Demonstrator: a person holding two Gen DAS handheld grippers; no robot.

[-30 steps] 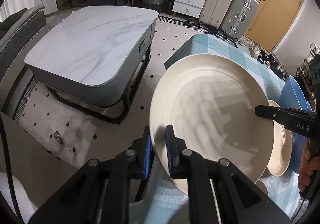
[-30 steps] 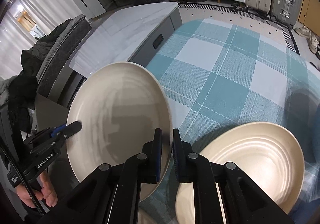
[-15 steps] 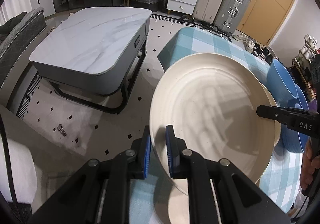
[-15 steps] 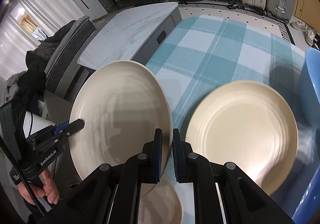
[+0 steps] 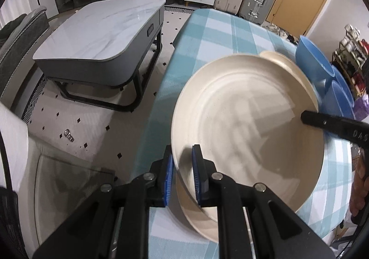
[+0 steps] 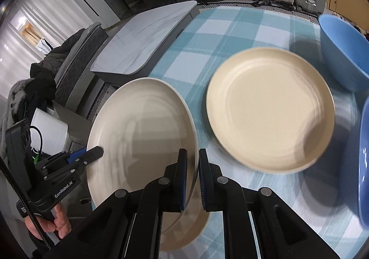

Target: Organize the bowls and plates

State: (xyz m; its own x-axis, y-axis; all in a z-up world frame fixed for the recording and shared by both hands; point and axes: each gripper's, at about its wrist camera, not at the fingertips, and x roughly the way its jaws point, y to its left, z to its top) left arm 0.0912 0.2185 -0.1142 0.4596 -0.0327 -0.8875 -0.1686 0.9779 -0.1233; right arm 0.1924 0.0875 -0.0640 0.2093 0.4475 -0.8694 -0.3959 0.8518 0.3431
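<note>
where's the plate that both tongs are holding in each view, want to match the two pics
Left wrist: the held plate fills the centre-right, its near rim in the left tongs.
Right wrist: it sits lower left, its right rim in the right tongs.
Shared landmark: the marble coffee table, upper left in both.

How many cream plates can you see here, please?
3. One held plate is gripped between left gripper and right gripper; a second plate lies on the tablecloth beside it; a third plate shows partly beneath the held one. More may be hidden.
</note>
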